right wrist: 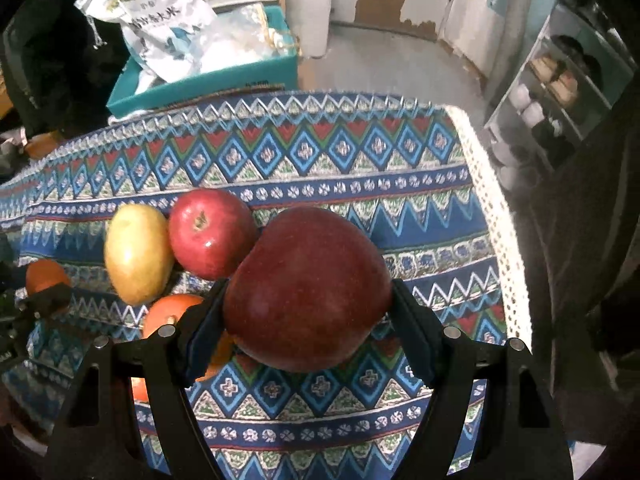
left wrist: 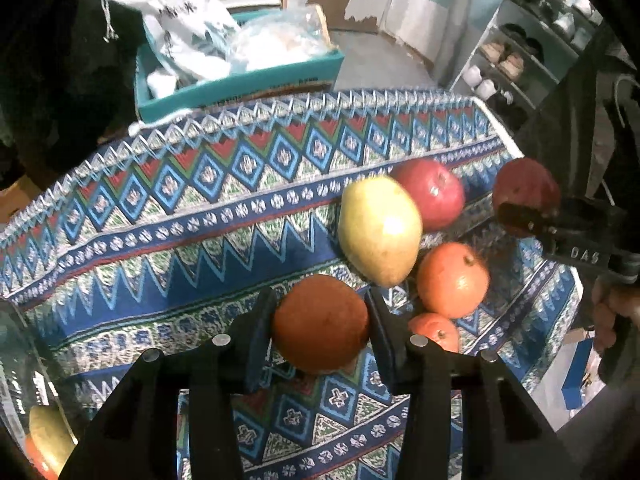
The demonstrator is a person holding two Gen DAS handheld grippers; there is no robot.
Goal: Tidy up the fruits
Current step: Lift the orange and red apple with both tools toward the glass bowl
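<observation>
My left gripper is shut on an orange and holds it above the patterned tablecloth. My right gripper is shut on a big dark red apple; that apple also shows in the left wrist view, at the right. On the cloth lie a yellow pear, a second red apple and two more oranges. The right wrist view shows the pear, the second apple and an orange left of my fingers.
A teal box with white bags stands behind the table. A shoe rack is at the far right. A clear container holding a pear and an orange shows at the lower left. The cloth's lace edge marks the table's right side.
</observation>
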